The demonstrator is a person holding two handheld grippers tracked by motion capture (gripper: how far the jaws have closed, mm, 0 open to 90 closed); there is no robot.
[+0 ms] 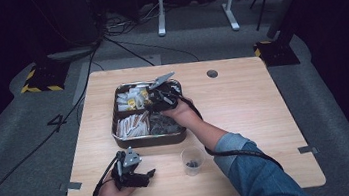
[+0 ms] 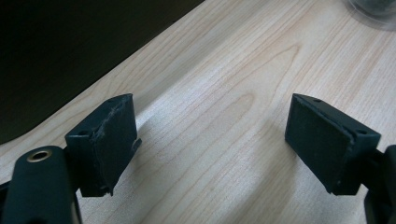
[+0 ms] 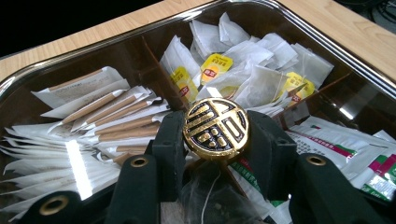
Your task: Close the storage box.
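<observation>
A round gold-and-black disc [image 3: 215,128] with an embossed pattern is clamped between the two black jaws of my right gripper [image 3: 215,142], which is shut on it. That gripper [image 1: 154,96] hovers over the compartmented metal tray [image 1: 150,141], above the middle dividers. Below the disc lie white tea bags with yellow tags [image 3: 243,60], paper-wrapped brown sticks [image 3: 116,116] and printed sachets [image 3: 336,144]. My left gripper [image 1: 144,174] rests near the table's front left edge. Its jaws stand wide open over bare wood [image 2: 210,135] with nothing between them.
A small clear plastic cup [image 1: 192,161] with something dark in it stands in front of the tray, right of the left gripper; its base shows as a cup [image 2: 373,7] at the top right. A round hole [image 1: 212,73] is in the table's far side.
</observation>
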